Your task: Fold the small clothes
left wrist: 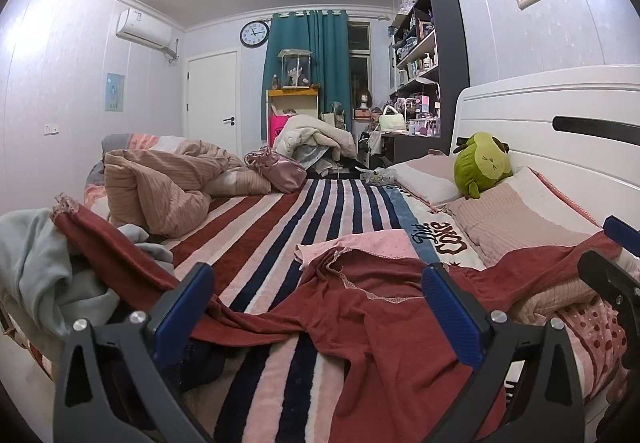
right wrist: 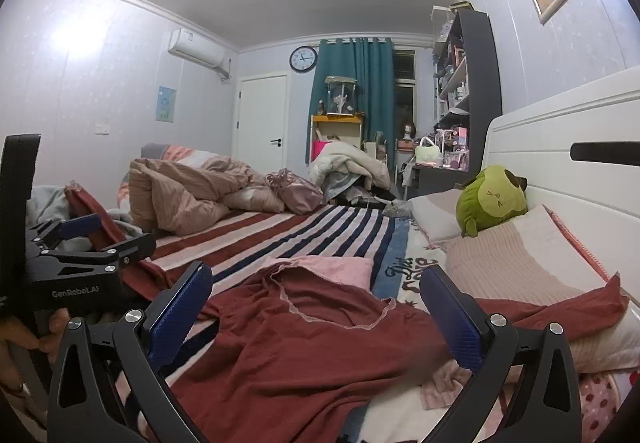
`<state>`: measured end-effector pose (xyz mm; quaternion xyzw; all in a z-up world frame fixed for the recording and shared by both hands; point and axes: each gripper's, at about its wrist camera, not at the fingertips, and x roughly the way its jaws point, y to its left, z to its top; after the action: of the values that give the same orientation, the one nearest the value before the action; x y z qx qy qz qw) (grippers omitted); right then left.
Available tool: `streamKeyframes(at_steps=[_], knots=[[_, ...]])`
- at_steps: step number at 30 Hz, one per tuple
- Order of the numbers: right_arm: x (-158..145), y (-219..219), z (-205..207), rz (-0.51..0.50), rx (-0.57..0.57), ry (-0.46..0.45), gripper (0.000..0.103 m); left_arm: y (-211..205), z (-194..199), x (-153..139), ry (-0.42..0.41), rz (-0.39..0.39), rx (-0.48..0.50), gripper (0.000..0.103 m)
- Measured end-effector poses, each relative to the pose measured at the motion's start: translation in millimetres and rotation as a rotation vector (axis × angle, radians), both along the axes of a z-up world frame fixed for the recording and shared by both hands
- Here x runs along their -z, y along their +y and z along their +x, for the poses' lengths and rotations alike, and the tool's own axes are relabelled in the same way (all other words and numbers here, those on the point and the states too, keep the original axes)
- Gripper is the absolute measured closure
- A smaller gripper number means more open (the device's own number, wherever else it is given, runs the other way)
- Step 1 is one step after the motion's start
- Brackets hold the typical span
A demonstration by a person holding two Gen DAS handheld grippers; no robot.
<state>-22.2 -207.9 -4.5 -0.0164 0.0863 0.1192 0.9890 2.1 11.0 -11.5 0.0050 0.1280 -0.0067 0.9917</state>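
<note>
A dark red long-sleeved top (left wrist: 360, 319) lies spread and rumpled on the striped bed cover (left wrist: 280, 219), neckline away from me, one sleeve over the pillow at right, the other over a grey pile at left. It also shows in the right wrist view (right wrist: 304, 347). A pink dotted garment (left wrist: 380, 245) lies folded just beyond it, also in the right wrist view (right wrist: 336, 267). My left gripper (left wrist: 320, 283) is open and empty above the top's left side. My right gripper (right wrist: 316, 291) is open and empty above its middle. The left gripper also shows at the left in the right wrist view (right wrist: 86, 231).
A grey garment pile (left wrist: 36, 267) lies at the bed's left edge. A rumpled beige duvet (left wrist: 160, 183) and a pink bag (left wrist: 280, 167) lie further back. Pillows (left wrist: 516, 215), a green plush toy (left wrist: 482, 163) and the white headboard (left wrist: 560, 123) are on the right.
</note>
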Motion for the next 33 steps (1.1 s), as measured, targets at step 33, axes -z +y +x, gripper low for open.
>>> streamKeyframes(at_steps=[33], knots=[[0.2, -0.4, 0.3, 0.006, 0.001, 0.001, 0.000, 2.2, -0.5, 0.2, 0.002, -0.006, -0.001, 0.001]])
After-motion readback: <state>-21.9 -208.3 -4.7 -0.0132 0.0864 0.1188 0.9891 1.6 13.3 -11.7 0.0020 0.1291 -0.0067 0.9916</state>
